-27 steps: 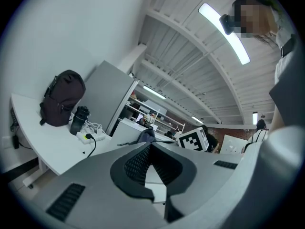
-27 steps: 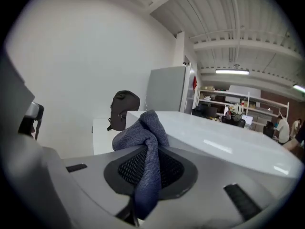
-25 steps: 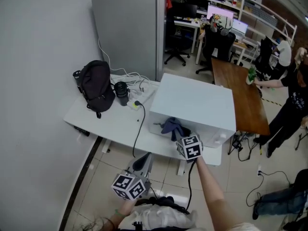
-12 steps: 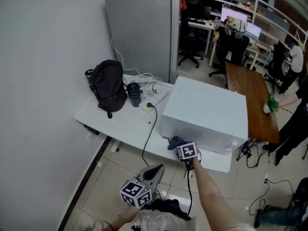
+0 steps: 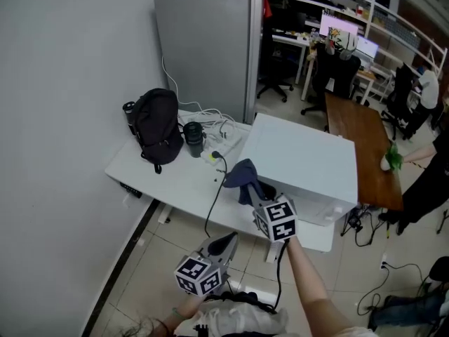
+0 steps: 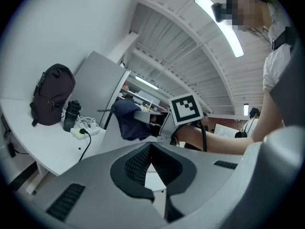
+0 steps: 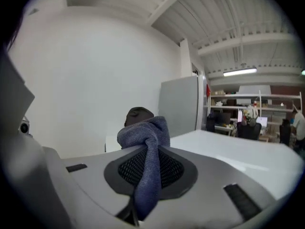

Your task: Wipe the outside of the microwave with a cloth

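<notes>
right gripper: the right gripper (image 5: 257,192) has its jaws squeezed tight on the blue cloth (image 5: 242,176), and a bunch of cloth sticks out past the tips.
left gripper: the left gripper (image 5: 223,244) is down low near the person's body. its jaws are together with nothing in them.
cloth: it is held up in the air by the front left corner of the microwave (image 5: 302,160). i cannot tell if it touches the box yet.
microwave: a white box on the right part of the white table (image 5: 165,181). its flat top and left side are bare and easy to reach.
step now: i think this is bringing the cloth to the top, ready for a wipe.
how to do it well: lay the loose bunch of cloth flat on the top, so the soft part rubs and not the hard jaw tips. press softly and slide in long, straight lines from one edge to the other, then do the sides.
keep the hold: the jaws should stay tight so the cloth does not slip out as it drags.
watch out: a black cord (image 5: 214,195) runs over the table just left of the microwave, with a black backpack (image 5: 157,125) further left. wiping the left side could snag the cord.
other hand: the free gripper could hold the microwave if it slides.
</notes>
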Demonstrator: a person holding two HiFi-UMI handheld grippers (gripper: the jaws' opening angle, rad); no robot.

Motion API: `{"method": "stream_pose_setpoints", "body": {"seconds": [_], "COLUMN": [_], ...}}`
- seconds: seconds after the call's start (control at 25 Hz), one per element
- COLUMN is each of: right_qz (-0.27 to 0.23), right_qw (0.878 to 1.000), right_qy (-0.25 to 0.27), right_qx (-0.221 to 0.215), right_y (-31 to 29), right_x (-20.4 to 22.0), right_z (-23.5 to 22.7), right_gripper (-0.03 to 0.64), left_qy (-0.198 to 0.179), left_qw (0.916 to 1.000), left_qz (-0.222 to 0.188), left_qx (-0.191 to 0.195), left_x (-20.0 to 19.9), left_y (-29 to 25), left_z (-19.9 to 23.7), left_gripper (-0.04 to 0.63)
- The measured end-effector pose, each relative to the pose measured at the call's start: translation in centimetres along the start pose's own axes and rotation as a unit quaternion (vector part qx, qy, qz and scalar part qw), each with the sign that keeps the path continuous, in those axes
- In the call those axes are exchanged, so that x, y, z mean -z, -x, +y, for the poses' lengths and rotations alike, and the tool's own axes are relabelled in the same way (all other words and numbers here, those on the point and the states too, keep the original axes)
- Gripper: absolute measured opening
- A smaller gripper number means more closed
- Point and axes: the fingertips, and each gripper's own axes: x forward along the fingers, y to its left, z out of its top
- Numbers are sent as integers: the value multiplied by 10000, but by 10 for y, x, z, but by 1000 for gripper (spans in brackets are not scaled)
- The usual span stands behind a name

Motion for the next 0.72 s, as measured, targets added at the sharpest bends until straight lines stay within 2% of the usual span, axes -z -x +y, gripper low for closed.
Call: {"method": "stream_pose_setpoints", "body": {"seconds": [0.08, 0.16, 0.32, 0.48, 0.6, 0.72], "right_qz": [29, 284, 885, 1549, 2186, 2867], "right_qw": [9994, 9987, 9956, 9876, 9753, 9580], "right_qy": [316, 355, 264, 245, 302, 101], "right_qx": [149, 234, 149, 43, -62, 27], "right_y": [-11, -28, -48, -75, -89, -91], "right_x": [-15, -1, 57, 123, 176, 216], "right_z": [-4, -9, -2, 7, 14, 12], "right_gripper": [75, 75, 76, 75, 76, 76], "left_qy": [-15, -31, -136, -93, -43, -23], "left_qw": [10000, 9998, 9996, 9994, 9992, 9983], "left_qz": [-79, -178, -250, -292, -232, -252], "left_qx": [7, 19, 13, -164, -323, -524], "left_x": [-5, -10, -17, -18, -10, -7], "left_y": [-1, 1, 7, 20, 35, 55], "left_z": [1, -1, -3, 7, 14, 22], "left_gripper": [-11, -11, -11, -11, -12, -11]}}
